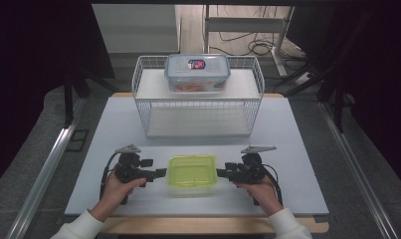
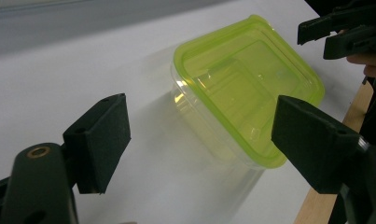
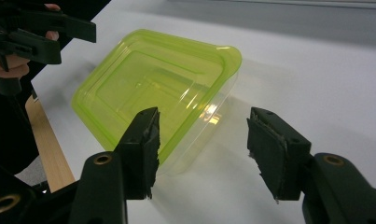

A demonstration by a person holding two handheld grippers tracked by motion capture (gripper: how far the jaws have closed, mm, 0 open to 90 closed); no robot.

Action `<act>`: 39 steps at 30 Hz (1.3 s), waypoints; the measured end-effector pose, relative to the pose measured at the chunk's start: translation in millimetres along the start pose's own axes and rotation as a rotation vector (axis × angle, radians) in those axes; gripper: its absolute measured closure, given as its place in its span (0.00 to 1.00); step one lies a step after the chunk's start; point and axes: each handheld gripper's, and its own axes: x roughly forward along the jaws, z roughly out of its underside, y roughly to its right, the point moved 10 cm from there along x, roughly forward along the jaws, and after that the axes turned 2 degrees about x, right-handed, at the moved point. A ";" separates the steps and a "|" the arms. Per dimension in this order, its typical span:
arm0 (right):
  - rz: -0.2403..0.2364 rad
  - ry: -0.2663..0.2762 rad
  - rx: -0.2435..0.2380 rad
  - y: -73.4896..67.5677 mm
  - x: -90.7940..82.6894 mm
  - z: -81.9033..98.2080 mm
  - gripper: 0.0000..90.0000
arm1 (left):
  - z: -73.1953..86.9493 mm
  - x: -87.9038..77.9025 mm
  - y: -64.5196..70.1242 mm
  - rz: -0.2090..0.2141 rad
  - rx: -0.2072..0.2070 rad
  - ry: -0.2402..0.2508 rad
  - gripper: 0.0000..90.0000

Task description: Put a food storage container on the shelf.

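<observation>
Green-lidded box (image 1: 192,172) sits on the table (image 1: 297,164) near the front edge, dead centre between the two hands, long axis running 9 to 3 o'clock as seen in the high view. Left gripper (image 1: 160,173) is at the box's 9 o'clock short end, right gripper (image 1: 221,173) at its 3 o'clock end, both pointing inward at each other along that axis. Distance looks about equal, so neither hand is clearly nearer; each tip is just beside its end wall, and I can't tell from above whether they touch. Left gripper view: jaws spread wide, box (image 2: 248,88) lies ahead toward 1 o'clock, nothing between the pads. Right gripper view: jaws open about halfway, near corner of the box (image 3: 157,88) lies ahead between them, toward 11 o'clock, pads not pressing on it, so no grip. Neither hand holds anything. Wire basket (image 1: 198,99) stands well apart at 12 o'clock from the box, with a blue-lidded food container (image 1: 197,72) on its upper shelf. My read: the coming move depends on that shared axis, since the two grippers squeeze or lift from opposite short ends, and any lift toward the basket goes straight to 12 o'clock.
</observation>
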 end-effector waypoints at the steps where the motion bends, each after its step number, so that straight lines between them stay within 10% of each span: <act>1: 0.000 0.000 0.000 0.0 0.0 0.0 0.48 | 0.0 0.0 0.0 0.000 0.000 0.000 0.22; 22: -0.001 -0.010 0.016 -2.2 9.9 0.7 0.46 | 1.2 21.5 11.1 0.036 -0.032 -0.030 0.23; 39: 0.008 -0.026 0.044 3.4 28.2 1.9 0.51 | 6.9 34.3 10.6 0.083 -0.088 -0.078 0.42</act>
